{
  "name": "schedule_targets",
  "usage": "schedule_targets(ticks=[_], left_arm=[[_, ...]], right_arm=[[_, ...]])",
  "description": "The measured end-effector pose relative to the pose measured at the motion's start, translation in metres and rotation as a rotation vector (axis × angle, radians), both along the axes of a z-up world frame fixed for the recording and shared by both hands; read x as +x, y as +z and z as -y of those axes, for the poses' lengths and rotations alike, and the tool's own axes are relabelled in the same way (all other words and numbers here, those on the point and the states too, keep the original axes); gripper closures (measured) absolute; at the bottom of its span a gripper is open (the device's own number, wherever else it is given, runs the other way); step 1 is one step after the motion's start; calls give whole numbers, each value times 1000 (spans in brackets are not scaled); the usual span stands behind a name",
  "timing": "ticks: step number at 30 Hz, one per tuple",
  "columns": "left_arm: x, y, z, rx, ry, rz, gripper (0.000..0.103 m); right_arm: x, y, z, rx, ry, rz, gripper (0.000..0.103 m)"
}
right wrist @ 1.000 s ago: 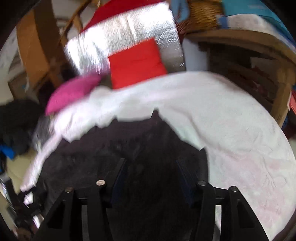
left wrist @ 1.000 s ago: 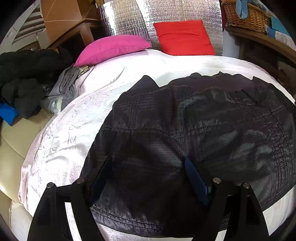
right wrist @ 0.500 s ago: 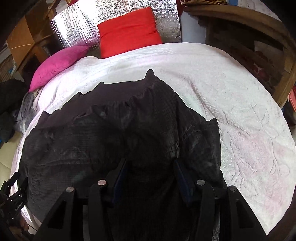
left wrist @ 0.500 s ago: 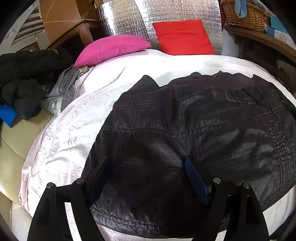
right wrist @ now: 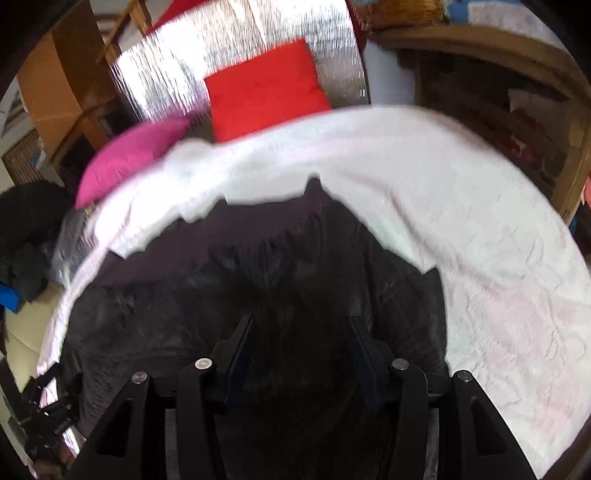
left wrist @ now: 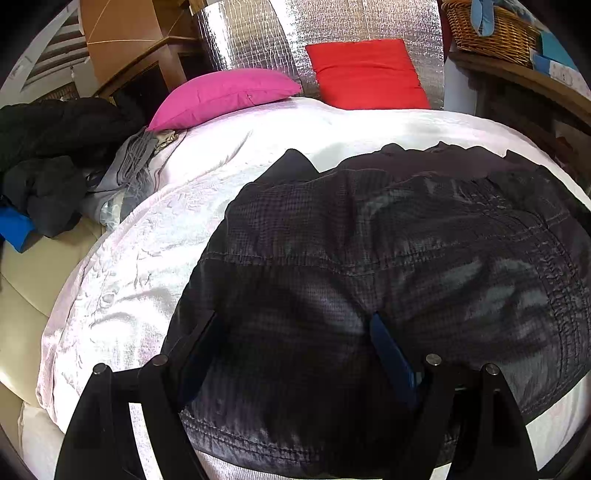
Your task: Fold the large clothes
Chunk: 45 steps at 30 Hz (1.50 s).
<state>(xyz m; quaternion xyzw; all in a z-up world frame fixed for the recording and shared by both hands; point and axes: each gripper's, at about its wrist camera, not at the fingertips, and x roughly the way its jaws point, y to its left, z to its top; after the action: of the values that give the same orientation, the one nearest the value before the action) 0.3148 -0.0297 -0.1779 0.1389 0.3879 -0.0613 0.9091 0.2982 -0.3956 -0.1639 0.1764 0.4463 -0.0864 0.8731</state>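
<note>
- Bedroom clutter rings a bed (left wrist: 122, 266) covered in a white embossed bedspread (right wrist: 480, 258), with a silver quilted panel (left wrist: 258, 40) standing behind its head end.
- Spread over the near half of the bed lies a large dark jacket (left wrist: 369, 258) with a fine check weave and stitched seams; its near hem reaches the foot edge, and its far edge ends in small points short of the pillows.
- Off the bed's left edge, a heap of black clothes (left wrist: 48, 147) sits on a cream surface, with grey folded cloth (left wrist: 129, 166) just beside it against the bedspread.
- At the head end a pink pillow (left wrist: 225, 96) lies toward the left corner, and a red pillow (left wrist: 365, 74) leans upright on the silver panel.
- A wicker basket (left wrist: 491, 29) sits on a wooden shelf past the right edge.
- The left gripper (left wrist: 295, 325) has its jaws wide apart, over the jacket near the hem; whether they touch the cloth I cannot tell.
- The right gripper (right wrist: 301, 325) is likewise spread apart above the jacket's right part; that view is blurred.
</note>
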Motion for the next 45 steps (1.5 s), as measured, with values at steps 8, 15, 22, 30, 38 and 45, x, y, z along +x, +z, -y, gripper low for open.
schedule_targets(ticks=[8, 15, 22, 30, 38, 45], left_arm=[[3, 2, -2, 7, -11, -6, 21], [18, 43, -65, -292, -34, 23, 14], [66, 21, -139, -685, 43, -199, 10], [88, -9, -123, -661, 43, -336, 10], [92, -24, -92, -629, -83, -421, 5], [109, -45, -95, -706, -101, -499, 5]], right_arm=[[-11, 14, 6, 10, 5, 58, 48], [-43, 43, 47, 48, -67, 221, 31], [-51, 19, 94, 210, -83, 145, 31], [-54, -9, 110, 301, -48, 76, 30], [-43, -40, 116, 454, 22, 11, 30], [-28, -49, 112, 490, 77, 18, 20]])
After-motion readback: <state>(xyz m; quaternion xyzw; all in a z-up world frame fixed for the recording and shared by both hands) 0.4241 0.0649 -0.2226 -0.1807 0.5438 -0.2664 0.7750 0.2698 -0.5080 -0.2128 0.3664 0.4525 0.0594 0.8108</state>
